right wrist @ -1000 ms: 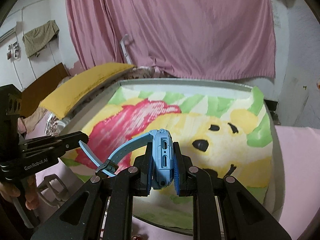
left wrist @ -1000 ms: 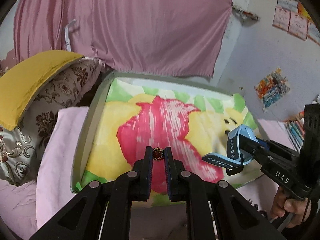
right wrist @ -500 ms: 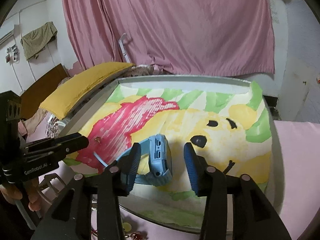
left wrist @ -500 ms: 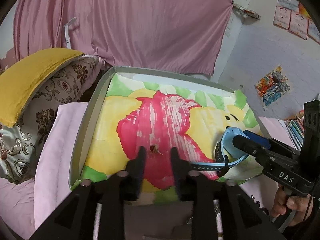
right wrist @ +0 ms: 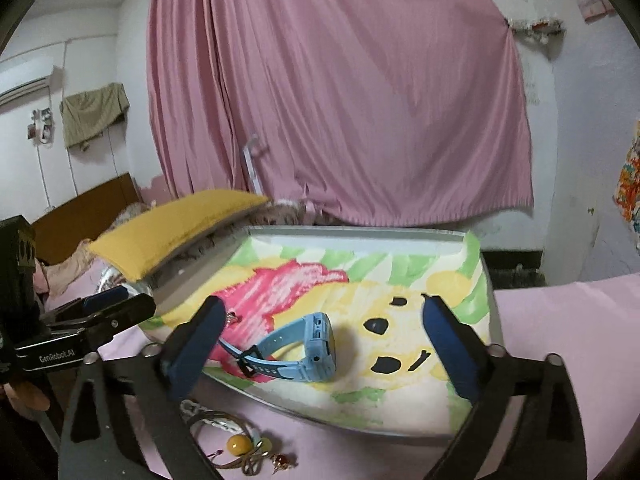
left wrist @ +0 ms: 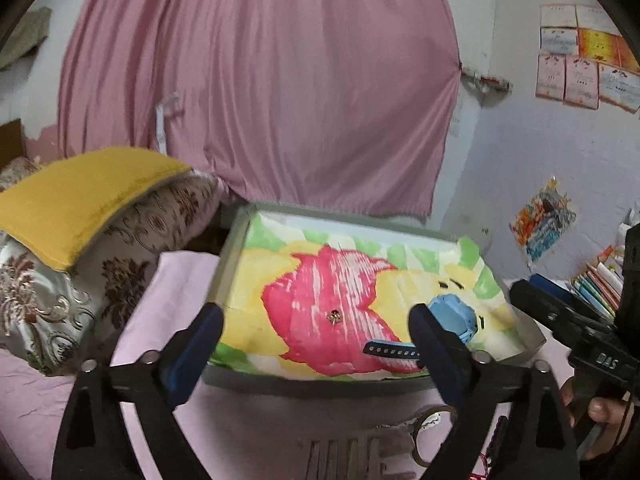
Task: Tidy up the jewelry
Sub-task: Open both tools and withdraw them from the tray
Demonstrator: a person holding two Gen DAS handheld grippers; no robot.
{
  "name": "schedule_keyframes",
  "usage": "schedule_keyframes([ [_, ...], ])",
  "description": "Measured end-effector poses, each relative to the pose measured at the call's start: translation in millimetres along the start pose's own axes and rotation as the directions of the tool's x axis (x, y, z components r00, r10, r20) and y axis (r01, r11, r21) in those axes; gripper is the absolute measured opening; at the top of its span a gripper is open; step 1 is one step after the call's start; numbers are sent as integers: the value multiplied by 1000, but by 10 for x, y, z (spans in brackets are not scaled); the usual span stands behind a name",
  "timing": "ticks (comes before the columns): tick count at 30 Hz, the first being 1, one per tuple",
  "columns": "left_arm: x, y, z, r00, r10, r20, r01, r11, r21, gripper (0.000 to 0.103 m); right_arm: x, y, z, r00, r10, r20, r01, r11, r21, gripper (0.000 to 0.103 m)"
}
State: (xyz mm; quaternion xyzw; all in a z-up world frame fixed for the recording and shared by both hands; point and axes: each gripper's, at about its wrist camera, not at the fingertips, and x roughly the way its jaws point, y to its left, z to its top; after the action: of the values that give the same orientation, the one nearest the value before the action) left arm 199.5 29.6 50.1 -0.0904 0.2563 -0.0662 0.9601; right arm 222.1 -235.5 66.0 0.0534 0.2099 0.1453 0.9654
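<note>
A shallow grey tray (left wrist: 236, 236) lined with a pink, yellow and green cartoon sheet lies on the pink bed; it also shows in the right wrist view (right wrist: 494, 320). A light blue watch (right wrist: 308, 344) lies in it, partly hidden in the left wrist view (left wrist: 454, 312). A small red earring (left wrist: 333, 316) rests on the pink patch. My left gripper (left wrist: 316, 350) is open and empty, in front of the tray's near edge. My right gripper (right wrist: 322, 342) is open and empty, its fingers either side of the watch without touching it.
Loose jewelry lies on the pink sheet in front of the tray: a bangle (right wrist: 218, 424), a yellow bead (right wrist: 239, 445), a small red piece (right wrist: 281, 461). A yellow cushion (left wrist: 76, 196) on a patterned pillow (left wrist: 132, 248) sits left. Books (left wrist: 598, 284) stand at the right.
Both grippers opened wide and drew back toward me. The left let go of the red earring and the right let go of the blue watch; both now lie in the tray.
</note>
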Motion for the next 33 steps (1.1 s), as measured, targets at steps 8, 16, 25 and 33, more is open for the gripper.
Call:
schedule_keyframes([
  [8, -455, -59, -110, 990, -16, 139, 14, 1000, 19, 102, -514, 148, -86, 994, 20, 106, -14, 999, -51, 101],
  [16, -699, -136, -301, 991, -61, 122, 55, 997, 53, 102, -783, 174, -239, 996, 51, 67, -45, 995, -88, 101],
  [25, -731, -121, -443, 995, -97, -23, 99, 993, 71, 102, -726, 50, -415, 989, 48, -138, -68, 987, -145, 101],
  [33, -519, -158, -586, 979, -68, -191, 83, 994, 74, 102, -523, -82, -562, 945, 47, -325, -87, 990, -109, 94],
])
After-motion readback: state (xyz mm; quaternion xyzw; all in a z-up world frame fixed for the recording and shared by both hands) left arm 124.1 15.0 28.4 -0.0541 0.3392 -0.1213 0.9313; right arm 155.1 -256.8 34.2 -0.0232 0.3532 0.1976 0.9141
